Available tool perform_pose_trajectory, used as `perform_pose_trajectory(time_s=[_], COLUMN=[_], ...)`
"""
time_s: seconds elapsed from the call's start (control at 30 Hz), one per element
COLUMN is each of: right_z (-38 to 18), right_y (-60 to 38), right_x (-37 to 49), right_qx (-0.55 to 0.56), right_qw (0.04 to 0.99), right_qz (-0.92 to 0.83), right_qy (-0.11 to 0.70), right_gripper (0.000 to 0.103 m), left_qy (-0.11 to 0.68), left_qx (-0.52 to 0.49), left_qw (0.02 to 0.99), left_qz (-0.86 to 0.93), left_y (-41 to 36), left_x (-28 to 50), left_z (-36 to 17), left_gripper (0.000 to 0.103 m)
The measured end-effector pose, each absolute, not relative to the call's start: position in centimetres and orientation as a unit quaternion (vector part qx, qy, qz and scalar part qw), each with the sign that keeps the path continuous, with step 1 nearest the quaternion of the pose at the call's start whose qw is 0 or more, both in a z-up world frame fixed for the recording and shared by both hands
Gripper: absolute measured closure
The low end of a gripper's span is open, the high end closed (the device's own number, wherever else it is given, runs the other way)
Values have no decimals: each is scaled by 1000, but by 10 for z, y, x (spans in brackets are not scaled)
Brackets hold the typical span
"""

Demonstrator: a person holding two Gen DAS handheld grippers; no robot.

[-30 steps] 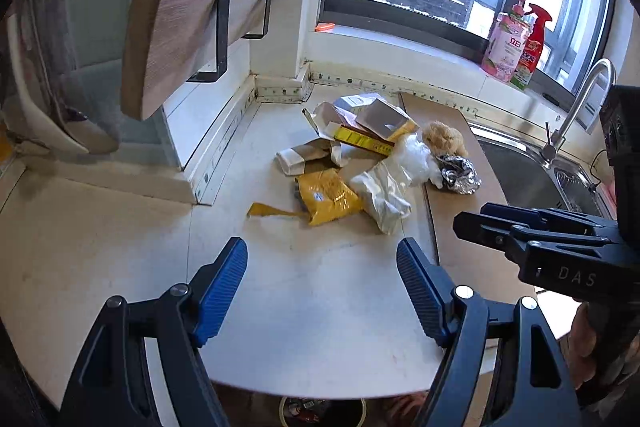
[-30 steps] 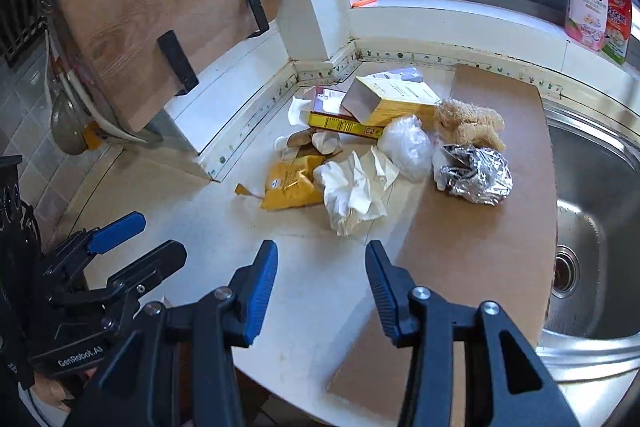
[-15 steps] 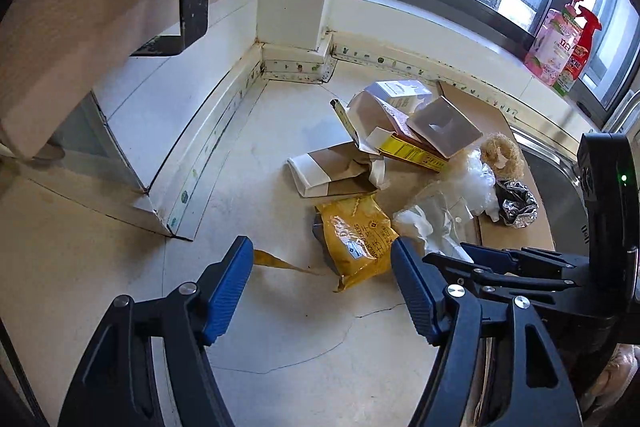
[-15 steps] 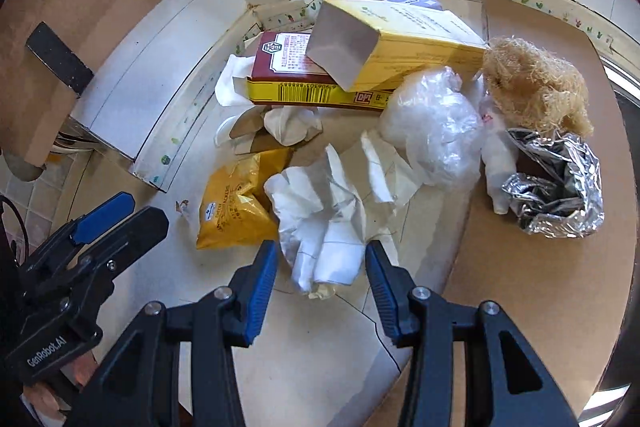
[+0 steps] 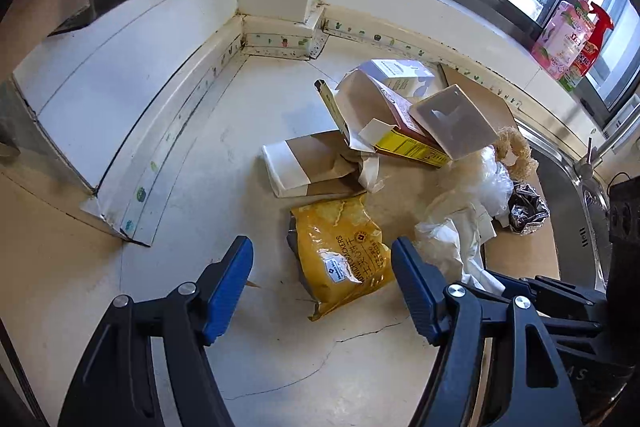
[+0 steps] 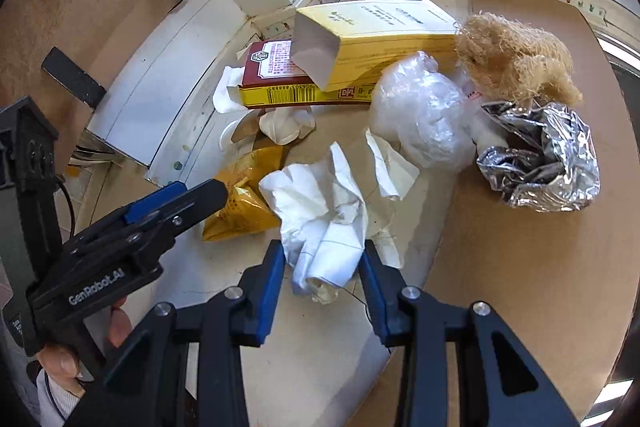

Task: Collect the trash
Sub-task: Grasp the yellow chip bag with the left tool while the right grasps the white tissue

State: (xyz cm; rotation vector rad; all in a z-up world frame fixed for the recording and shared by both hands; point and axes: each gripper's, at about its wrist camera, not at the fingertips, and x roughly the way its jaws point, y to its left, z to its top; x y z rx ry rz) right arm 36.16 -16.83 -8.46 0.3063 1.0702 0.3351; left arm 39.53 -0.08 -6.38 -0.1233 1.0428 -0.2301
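Note:
A heap of trash lies on the pale counter [image 5: 168, 347]. My left gripper [image 5: 322, 279] is open, its blue pads on either side of a yellow cracker bag [image 5: 344, 259] without touching it. In the right wrist view that left gripper [image 6: 200, 189] hangs beside the yellow bag [image 6: 240, 207]. My right gripper [image 6: 322, 275] has its jaws closing on a crumpled white paper [image 6: 320, 219], whose near end fills the gap and touches both pads. From the left wrist view the right gripper [image 5: 504, 281] shows as dark fingers at that paper [image 5: 448, 247].
Behind lie a brown paper bag [image 5: 312, 167], yellow and red cartons [image 6: 360, 39], a clear plastic bag [image 6: 424, 115], crumpled foil [image 6: 548, 163] and a tan fibre wad [image 6: 516, 59]. A brown board [image 6: 520, 267] covers the right; the sink [image 5: 568, 195] lies beyond. A hand [image 6: 60, 359] holds the left gripper.
Both grippers have come down and forward, close to the trash. The right jaws have narrowed around the white paper. The left jaws now straddle the yellow bag.

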Motion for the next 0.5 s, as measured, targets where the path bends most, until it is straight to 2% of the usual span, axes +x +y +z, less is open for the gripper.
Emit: perform_pose_trajectory(time_s=[0.3, 0.33, 0.37, 0.5], right_z=[-95, -94, -93, -89], right_y=[-171, -171, -171, -174], right_x=[357, 356, 354, 346], right_qx=[169, 172, 174, 174], right_qw=[830, 829, 828, 829], right_qz=[161, 164, 166, 172], right_qy=[507, 507, 506, 503], right_gripper=[65, 66, 66, 66], left_qy=[528, 530, 533, 524], left_qx=[-61, -67, -75, -86], left_qw=[842, 840, 837, 839], left_qz=[-91, -95, -103, -115], left_y=[-19, -19, -19, -19], left_x=[412, 412, 412, 406], left_z=[-84, -87, -89, -86], left_gripper=[35, 41, 60, 71])
